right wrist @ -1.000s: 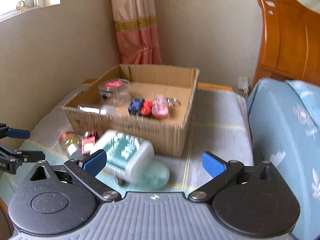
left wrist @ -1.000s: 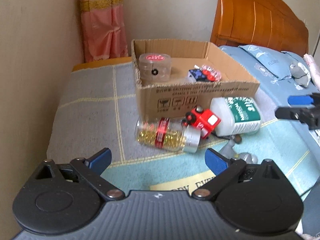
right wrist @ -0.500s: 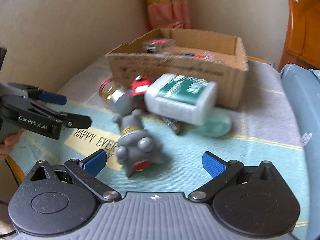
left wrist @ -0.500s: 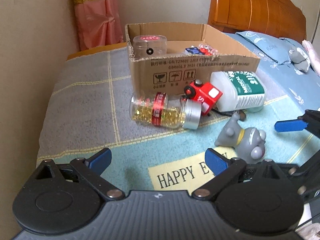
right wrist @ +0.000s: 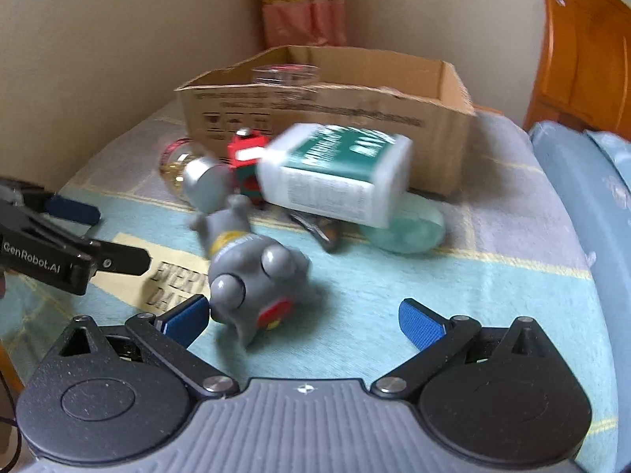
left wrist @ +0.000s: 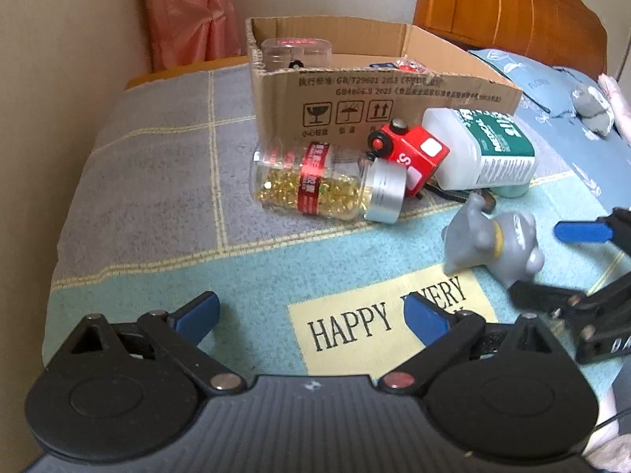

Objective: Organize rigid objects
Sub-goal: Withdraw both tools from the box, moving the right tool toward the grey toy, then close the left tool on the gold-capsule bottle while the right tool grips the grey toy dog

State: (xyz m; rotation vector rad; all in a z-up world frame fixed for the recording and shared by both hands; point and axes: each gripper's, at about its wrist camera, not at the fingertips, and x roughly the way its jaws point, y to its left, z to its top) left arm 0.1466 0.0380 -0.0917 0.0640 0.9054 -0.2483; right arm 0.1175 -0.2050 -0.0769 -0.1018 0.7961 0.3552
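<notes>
Stowed in the cardboard box (left wrist: 394,90) at the bed's far edge: clear jar (left wrist: 295,53), small toys. Left on the blanket: capsule bottle (left wrist: 315,185), red toy (left wrist: 410,149), white bottle (left wrist: 489,149), grey figure (right wrist: 252,276). Right gripper (right wrist: 303,317) is spread around the figure; left gripper (left wrist: 311,313) is spread, empty.

Grey rubber elephant toy (right wrist: 252,280) w/ yellow collar; red toy train (left wrist: 410,153) beside it; white bottle (left wrist: 481,153), green label; brown cardboard box (left wrist: 378,94); blue-grey mat (left wrist: 157,197), yellow grid lines.
</notes>
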